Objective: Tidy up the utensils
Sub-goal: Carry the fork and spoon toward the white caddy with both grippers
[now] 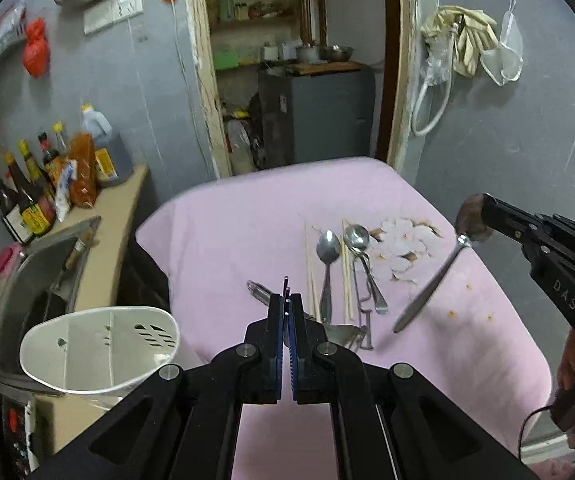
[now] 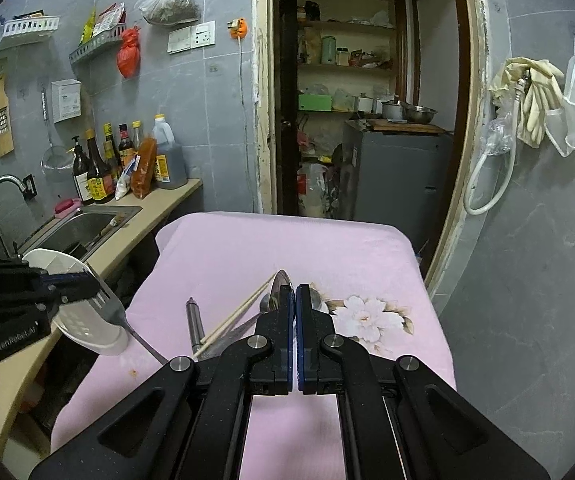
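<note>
**While both tongs grip cutlery, the caddy's compartments show bare**

As seen from the left wrist camera, the white utensil caddy sits at the left edge of the table, beside the counter. It is tipped so that its mouth faces the lens. Partitions divide it into compartments, and one wall is slotted. Only bare white plastic shows inside. Whether its base rests on the cloth or the counter cannot be told.

The left gripper is clenched on the blade of a slotted turner, held just in front of the caddy. The turner's handle slants down toward the cloth. The right gripper is clamped on the bowl of a spoon, and that spoon's handle hangs down over the right side of the table.

The table carries a pink cloth with a flower print and a few orange stains. Lying on it, close together, are two spoons, loose chopsticks and a metal-handled tool.

To the left, the counter holds a steel sink and a cluster of sauce bottles. The grey tiled wall carries racks and hung bags. Beyond the table an open doorway shows shelves and a grey cabinet with pots on top. Rubber gloves hang to the right of the doorway.
</note>
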